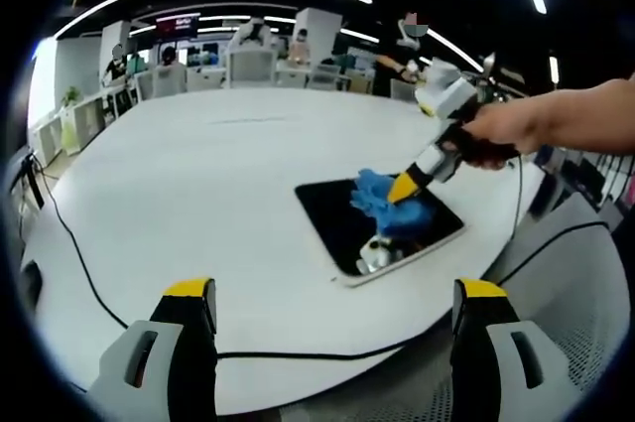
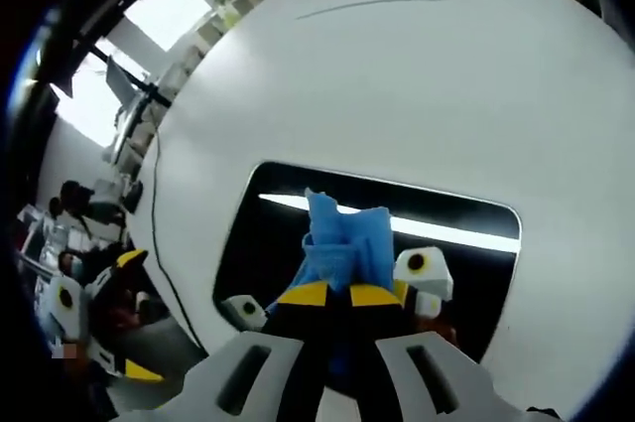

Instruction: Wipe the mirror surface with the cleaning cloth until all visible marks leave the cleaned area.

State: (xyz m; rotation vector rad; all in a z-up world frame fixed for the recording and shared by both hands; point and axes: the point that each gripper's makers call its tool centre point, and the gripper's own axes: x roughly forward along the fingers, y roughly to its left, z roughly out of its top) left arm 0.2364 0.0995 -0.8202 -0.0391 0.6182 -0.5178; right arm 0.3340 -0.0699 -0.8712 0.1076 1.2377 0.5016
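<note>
A rectangular mirror (image 1: 332, 215) with a pale frame lies flat on the white round table (image 1: 198, 174); its dark glass (image 2: 446, 209) reflects ceiling lights. My right gripper (image 1: 405, 187) reaches in from the right, held by a hand, and presses a blue cleaning cloth (image 1: 375, 196) onto the glass. In the right gripper view that gripper (image 2: 340, 295) is shut on the blue cloth (image 2: 342, 238), which bunches up over the mirror's middle. My left gripper (image 1: 332, 295) hovers over the near table edge, its yellow-tipped jaws wide apart with nothing between them. The left gripper (image 2: 94, 313) is also seen at far left.
A black cable (image 1: 74, 253) runs across the table's left side and along its near edge. Chairs (image 1: 250, 67) and people stand beyond the far edge. A grey chair (image 1: 580, 283) sits at the near right. Much of the tabletop is bare.
</note>
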